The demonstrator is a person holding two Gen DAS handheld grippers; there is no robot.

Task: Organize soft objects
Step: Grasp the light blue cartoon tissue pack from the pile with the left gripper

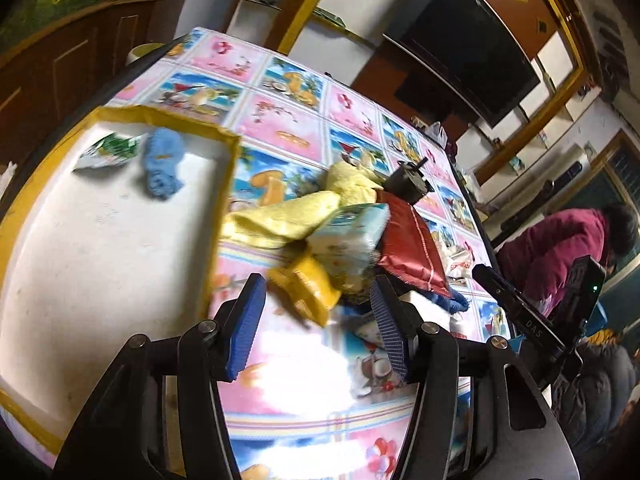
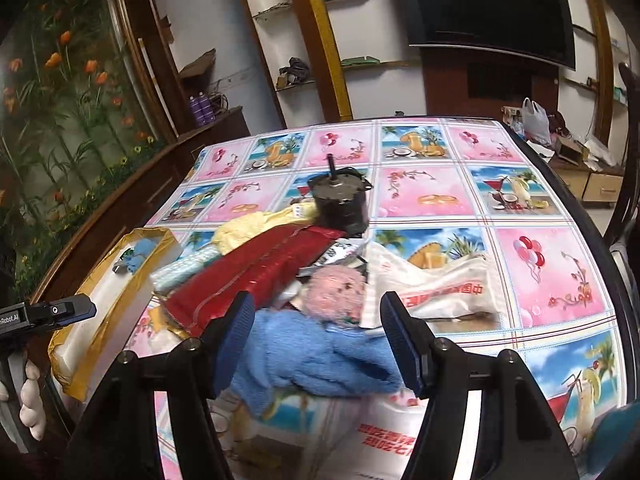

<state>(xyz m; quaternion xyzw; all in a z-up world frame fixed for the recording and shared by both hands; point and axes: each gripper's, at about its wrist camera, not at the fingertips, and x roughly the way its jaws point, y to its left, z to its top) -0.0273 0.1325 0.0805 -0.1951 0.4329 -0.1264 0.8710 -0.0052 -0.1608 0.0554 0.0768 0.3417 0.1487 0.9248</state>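
Blue fluffy terry cloth (image 2: pixel 320 356) lies on the table (image 2: pixel 560 280) below our spread, empty right gripper (image 2: pixel 318 344), so we judge closing on it comes next, then the yellow-rimmed white tray (image 2: pixel 120 300).

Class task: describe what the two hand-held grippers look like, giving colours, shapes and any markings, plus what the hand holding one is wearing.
Each hand-held gripper, left and right, has a black frame of angular linkage arms with round silver pivot pins. Its two flat fingers carry ribbed blue pads. In the right wrist view, the left unit's black body shows white lettering ending "Robot.AI"; the hand on its grey handle wears a white glove.
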